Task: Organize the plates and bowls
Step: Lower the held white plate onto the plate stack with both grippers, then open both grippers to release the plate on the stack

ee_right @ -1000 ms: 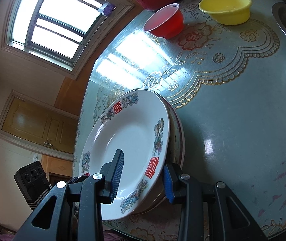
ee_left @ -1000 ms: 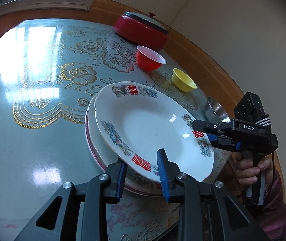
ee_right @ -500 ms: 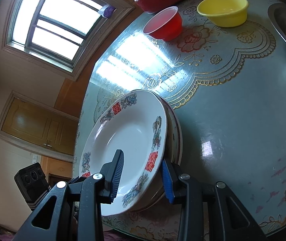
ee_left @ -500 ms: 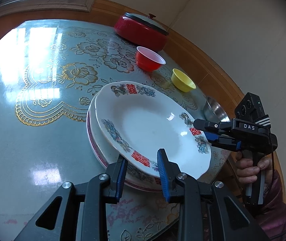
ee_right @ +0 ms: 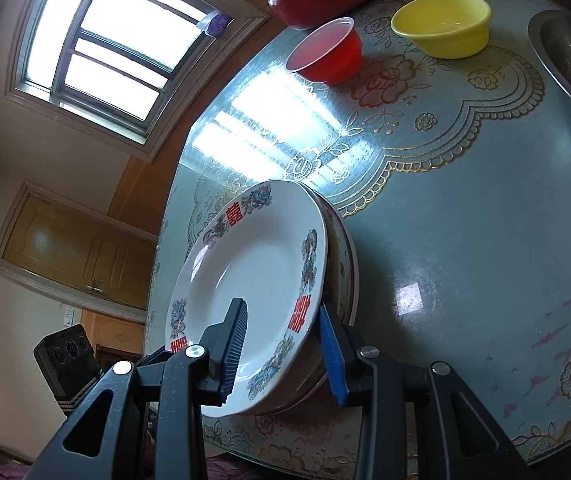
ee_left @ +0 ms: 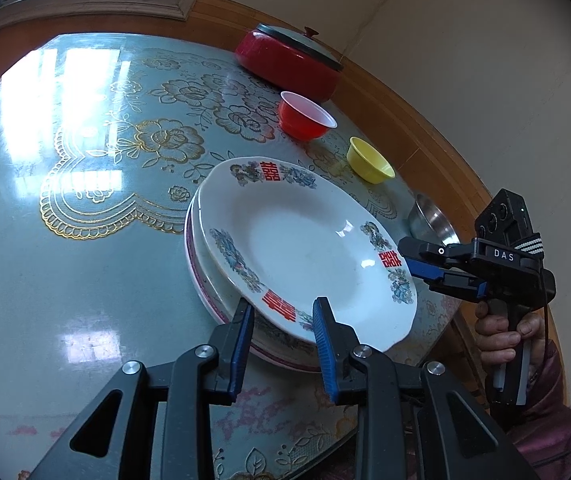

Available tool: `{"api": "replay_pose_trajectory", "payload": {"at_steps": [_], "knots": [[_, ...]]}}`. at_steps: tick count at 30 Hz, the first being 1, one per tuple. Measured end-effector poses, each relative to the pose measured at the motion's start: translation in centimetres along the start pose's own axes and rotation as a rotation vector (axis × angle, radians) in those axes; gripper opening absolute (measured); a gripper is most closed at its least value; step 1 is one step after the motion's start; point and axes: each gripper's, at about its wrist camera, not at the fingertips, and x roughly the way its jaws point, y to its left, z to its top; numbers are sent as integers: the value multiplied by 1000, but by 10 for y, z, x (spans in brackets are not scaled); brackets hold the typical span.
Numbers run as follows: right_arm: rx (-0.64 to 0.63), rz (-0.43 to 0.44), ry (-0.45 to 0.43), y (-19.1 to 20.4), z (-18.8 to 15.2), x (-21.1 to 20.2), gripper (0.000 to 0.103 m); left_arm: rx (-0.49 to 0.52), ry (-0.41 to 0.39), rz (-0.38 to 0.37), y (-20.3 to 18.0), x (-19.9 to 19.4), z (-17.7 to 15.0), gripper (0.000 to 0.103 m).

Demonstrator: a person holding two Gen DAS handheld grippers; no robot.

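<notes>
A white plate with red characters and flowers [ee_left: 305, 248] lies on top of a pink-rimmed plate [ee_left: 201, 276] on the round table [ee_left: 85, 208]. It also shows in the right wrist view [ee_right: 253, 288]. My left gripper [ee_left: 283, 320] straddles the top plate's near rim, its jaws apart. My right gripper [ee_right: 281, 340] straddles the opposite rim with one jaw over and one under; it shows in the left wrist view [ee_left: 421, 264]. A red bowl [ee_left: 305, 120], a yellow bowl [ee_left: 369, 160] and a steel bowl [ee_left: 429, 220] stand beyond.
A red lidded pot [ee_left: 289, 60] stands at the table's far edge by the wall. The plates sit near the table's right edge, and the top plate overhangs it. A window [ee_right: 117, 40] and a wooden door [ee_right: 73, 252] lie beyond the table.
The top plate has settled lower onto the pink-rimmed plate and shifted slightly. Both grippers stay at its rim, jaws still apart.
</notes>
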Motion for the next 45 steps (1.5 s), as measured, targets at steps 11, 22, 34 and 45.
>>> {"api": "replay_pose_trajectory", "payload": {"at_steps": [11, 22, 34, 45], "knots": [[-34, -12, -5, 3, 2, -8, 37, 10, -40, -36, 1, -15, -2, 30], [-94, -153, -63, 9, 10, -3, 37, -42, -77, 108, 17, -11, 12, 45], [-218, -284, -60, 20, 4, 17, 19, 59, -46, 179, 7, 14, 15, 39], [-352, -391, -49, 39, -6, 16, 19, 97, -50, 179, 2, 8, 10, 37]]}}
